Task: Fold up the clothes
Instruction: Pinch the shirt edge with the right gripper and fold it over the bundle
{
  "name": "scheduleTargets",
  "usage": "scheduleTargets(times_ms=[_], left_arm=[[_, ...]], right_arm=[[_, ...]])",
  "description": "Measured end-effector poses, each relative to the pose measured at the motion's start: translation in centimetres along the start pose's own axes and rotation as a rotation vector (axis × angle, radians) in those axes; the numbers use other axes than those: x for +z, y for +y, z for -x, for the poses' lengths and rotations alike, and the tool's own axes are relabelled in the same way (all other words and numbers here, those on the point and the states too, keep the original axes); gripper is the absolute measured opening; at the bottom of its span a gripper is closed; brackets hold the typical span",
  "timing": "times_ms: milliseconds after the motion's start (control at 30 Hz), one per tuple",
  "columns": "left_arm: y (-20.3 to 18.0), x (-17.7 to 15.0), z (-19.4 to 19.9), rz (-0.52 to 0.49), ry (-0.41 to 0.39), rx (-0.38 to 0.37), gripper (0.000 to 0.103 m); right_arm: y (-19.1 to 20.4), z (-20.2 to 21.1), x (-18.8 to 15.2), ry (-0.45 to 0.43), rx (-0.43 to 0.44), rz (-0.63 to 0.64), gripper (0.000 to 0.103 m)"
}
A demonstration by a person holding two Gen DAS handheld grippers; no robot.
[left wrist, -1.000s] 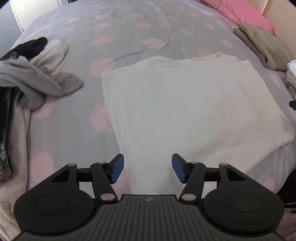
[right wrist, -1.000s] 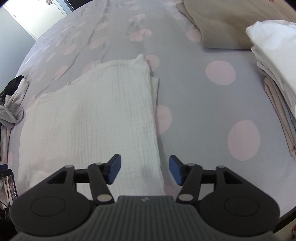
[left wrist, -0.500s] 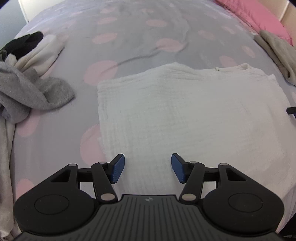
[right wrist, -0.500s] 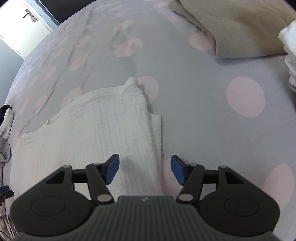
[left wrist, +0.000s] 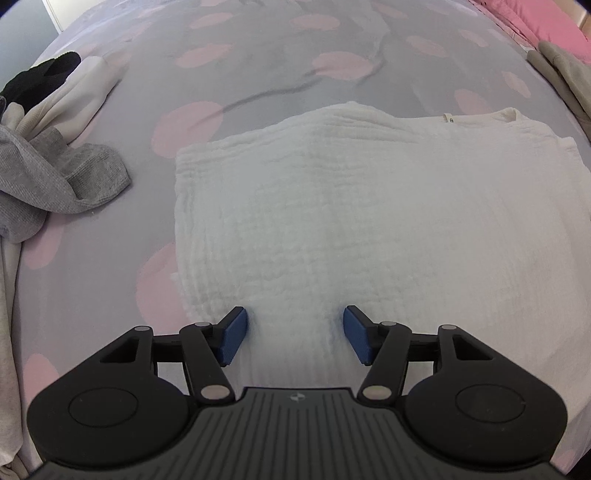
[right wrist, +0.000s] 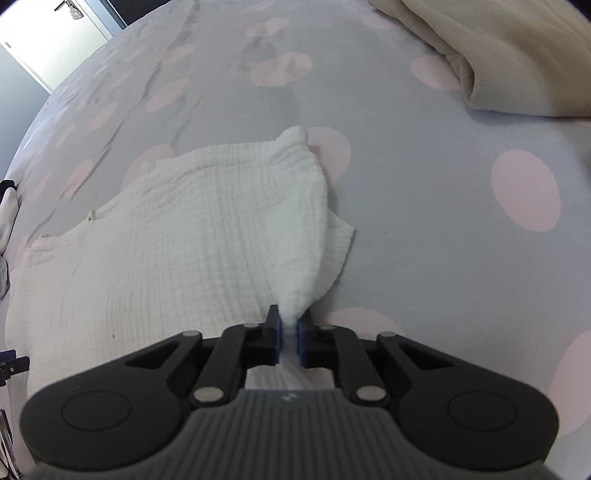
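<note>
A white crinkled garment (left wrist: 369, 206) lies flat on the grey bedspread with pink dots, partly folded. My left gripper (left wrist: 293, 334) is open, its blue pads (left wrist: 232, 334) resting over the garment's near left edge with cloth between them. In the right wrist view the same white garment (right wrist: 207, 229) is bunched at its near right edge, and my right gripper (right wrist: 290, 334) is shut on that edge, lifting a small peak of cloth.
A heap of grey, cream and black clothes (left wrist: 48, 162) lies at the left. A beige folded piece (right wrist: 517, 55) sits at the far right, with a pink pillow (left wrist: 535, 22) beyond. The bedspread (right wrist: 443, 229) stretches right of the garment.
Both grippers have moved forward and lower over the garment. The right gripper has shut on the garment's right edge; the left stays open.
</note>
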State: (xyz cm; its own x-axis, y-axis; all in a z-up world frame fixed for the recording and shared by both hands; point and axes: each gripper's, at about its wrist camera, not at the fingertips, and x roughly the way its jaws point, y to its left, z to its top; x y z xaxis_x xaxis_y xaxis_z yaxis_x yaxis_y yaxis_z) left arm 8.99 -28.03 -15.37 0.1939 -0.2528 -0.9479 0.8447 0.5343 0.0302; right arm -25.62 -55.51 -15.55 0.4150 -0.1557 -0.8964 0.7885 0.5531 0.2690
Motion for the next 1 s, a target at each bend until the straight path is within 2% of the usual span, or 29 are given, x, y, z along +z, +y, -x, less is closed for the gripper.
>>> scheduleTargets(times_ms=[200, 333, 400, 533, 800, 1000], left_arm=[[0.7, 0.1, 0.7, 0.0, -0.014, -0.009, 0.055], [1.0, 0.2, 1.9, 0.007, -0.052, -0.055, 0.052], [1.2, 0.3, 2.5, 0.011, -0.071, -0.078, 0.05], [1.5, 0.4, 3.8, 0.019, -0.109, -0.124, 0.033], [1.7, 0.8, 4.9, 0.031, -0.144, -0.188, 0.027], [2.8, 0.8, 5.0, 0.056, -0.148, -0.207, 0.019]], right_arm=[[1.0, 2.6, 0.5, 0.018, 0.088, -0.081, 0.008], [3.5, 5.0, 1.2, 0.01, 0.192, -0.094, 0.008], [5.3, 6.2, 1.4, 0.005, 0.241, -0.077, 0.008], [9.6, 7.8, 1.5, 0.008, 0.327, -0.025, 0.008], [18.4, 8.2, 0.9, 0.052, 0.461, 0.061, 0.008], [23.9, 6.2, 0.2, 0.102, 0.53, 0.087, 0.008]])
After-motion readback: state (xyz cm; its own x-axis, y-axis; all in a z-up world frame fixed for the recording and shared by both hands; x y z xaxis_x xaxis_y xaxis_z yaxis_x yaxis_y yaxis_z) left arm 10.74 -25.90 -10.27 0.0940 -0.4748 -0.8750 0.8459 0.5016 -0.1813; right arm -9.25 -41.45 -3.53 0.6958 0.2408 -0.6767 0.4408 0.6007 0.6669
